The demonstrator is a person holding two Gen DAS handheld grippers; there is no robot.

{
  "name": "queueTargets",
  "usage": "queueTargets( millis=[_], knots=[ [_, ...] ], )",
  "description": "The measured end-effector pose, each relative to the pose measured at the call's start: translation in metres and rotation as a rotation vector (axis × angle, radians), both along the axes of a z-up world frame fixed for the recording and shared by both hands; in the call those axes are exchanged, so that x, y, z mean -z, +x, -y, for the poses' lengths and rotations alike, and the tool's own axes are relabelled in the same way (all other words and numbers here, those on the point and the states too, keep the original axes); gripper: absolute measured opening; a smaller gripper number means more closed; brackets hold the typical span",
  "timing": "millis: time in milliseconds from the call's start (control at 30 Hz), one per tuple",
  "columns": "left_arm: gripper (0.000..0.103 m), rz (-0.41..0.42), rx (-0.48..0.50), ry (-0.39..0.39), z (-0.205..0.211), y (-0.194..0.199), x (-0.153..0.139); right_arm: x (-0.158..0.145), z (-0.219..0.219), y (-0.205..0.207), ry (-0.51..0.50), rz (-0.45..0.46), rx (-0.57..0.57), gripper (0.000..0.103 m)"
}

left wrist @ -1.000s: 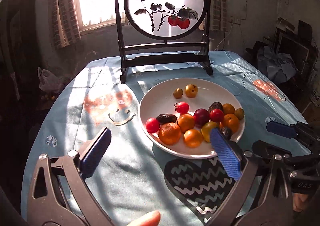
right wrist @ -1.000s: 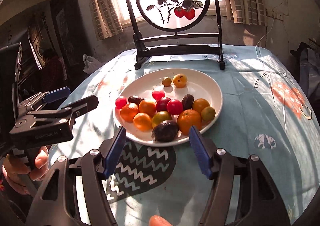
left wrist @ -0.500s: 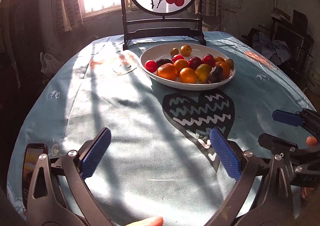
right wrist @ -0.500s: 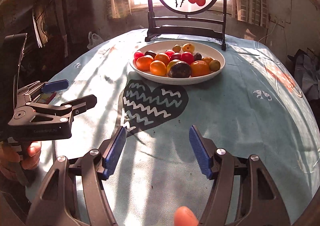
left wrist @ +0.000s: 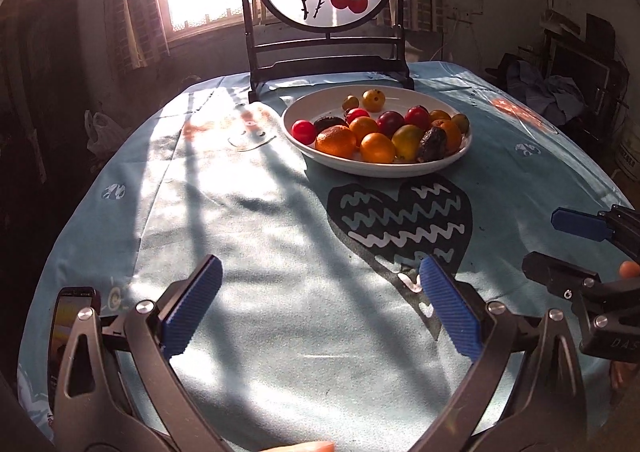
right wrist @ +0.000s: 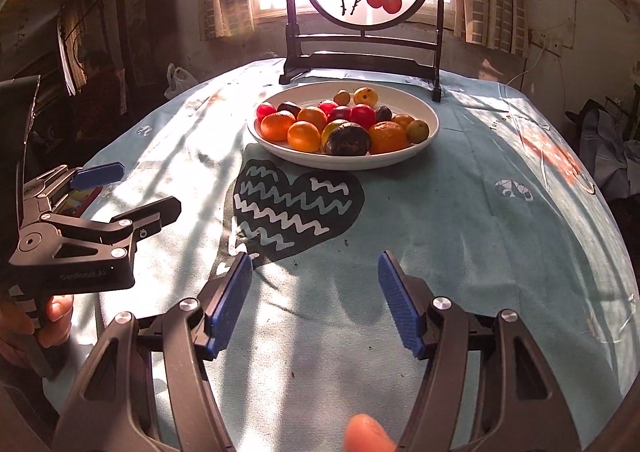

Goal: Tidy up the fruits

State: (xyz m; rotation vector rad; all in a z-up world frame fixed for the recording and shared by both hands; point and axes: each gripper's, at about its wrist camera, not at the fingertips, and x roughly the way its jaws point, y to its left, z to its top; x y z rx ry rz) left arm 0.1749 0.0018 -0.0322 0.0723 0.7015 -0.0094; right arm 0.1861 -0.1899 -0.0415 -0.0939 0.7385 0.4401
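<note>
Fruits sit heaped in the white plate [left wrist: 400, 172], every one I can count, and the plate stands toward the far edge of the table, just in front of the painted screen on its dark wooden stand [left wrist: 326, 64]. Mandarins [left wrist: 335, 140] at the near rim, red cherry tomatoes [left wrist: 303, 131] on the plate's left side, a wrinkled dark passion fruit [right wrist: 346, 140] right up front, and two small yellow ones [left wrist: 373, 99] off by themselves at the back of the plate.

And the grippers? Both well short of it, near the table's front edge. The left gripper [left wrist: 320, 308] hangs over bare blue tablecloth [left wrist: 260, 220] with its blue pads spread wide, nothing between them. The right gripper [right wrist: 316, 302] is the same story: jaws apart, empty, hovering just this side of the dark heart print [right wrist: 296, 208] on the cloth. (A phone [left wrist: 70, 328] lies by the near left edge, out of the way.)

So where does that leave the job? By my reading, nothing lies loose on the cloth; all the fruit is gathered in the one plate. Either the collecting is done and the hands are clear, or any sorting by kind has not begun, since colours are mixed in the pile and I see no second dish to sort into. I'd lean toward finished, but I can't swear to it.
</note>
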Motion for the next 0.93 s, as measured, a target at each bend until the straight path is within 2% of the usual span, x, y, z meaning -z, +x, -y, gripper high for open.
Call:
queueTargets(
  millis=[933],
  knots=[
    [0.101,0.023,-0.008,0.036,0.0026,-0.002,-0.0001,0.0009,0.0012,-0.0006,-0.003,-0.001,0.003,0.066]
  ],
)
